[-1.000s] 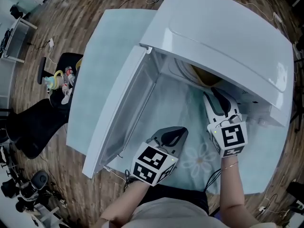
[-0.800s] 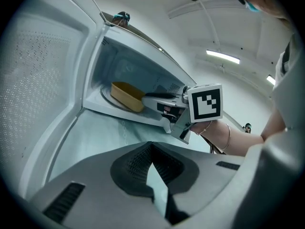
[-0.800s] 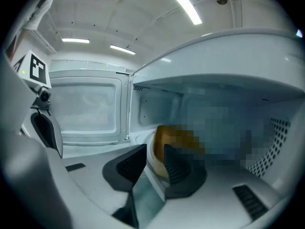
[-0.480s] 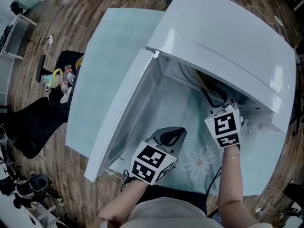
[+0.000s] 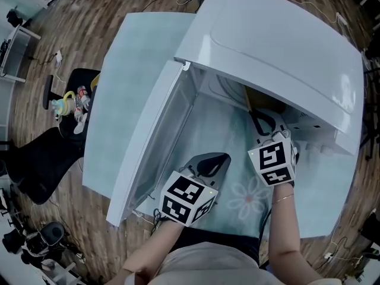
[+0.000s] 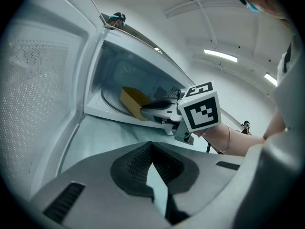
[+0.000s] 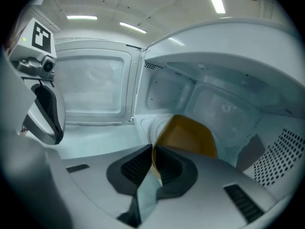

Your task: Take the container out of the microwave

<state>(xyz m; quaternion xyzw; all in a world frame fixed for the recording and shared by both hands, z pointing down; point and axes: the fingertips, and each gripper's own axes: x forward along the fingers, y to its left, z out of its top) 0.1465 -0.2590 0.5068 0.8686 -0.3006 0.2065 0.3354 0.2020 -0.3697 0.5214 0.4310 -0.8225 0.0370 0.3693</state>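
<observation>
An amber-yellow container (image 7: 190, 132) sits on the glass turntable (image 7: 148, 124) inside the open white microwave (image 5: 279, 46); from the head it shows only as a yellow sliver (image 5: 250, 95). My right gripper (image 7: 153, 149) reaches into the cavity, its jaws closing with the container's near rim pinched between the pads. In the left gripper view the same gripper (image 6: 155, 106) meets the container (image 6: 131, 99). My left gripper (image 5: 215, 161) rests low in front of the microwave, shut with nothing in it (image 6: 151, 146).
The microwave door (image 5: 148, 141) swings wide open to the left, beside my left gripper. The microwave stands on a pale table (image 5: 136, 52) with a flower-print cloth (image 5: 249, 196). A black chair holding small items (image 5: 71, 103) stands on the wooden floor at left.
The right gripper rolled and pushed a little deeper into the microwave, and its jaws came together on the container's rim. The left gripper stayed put.
</observation>
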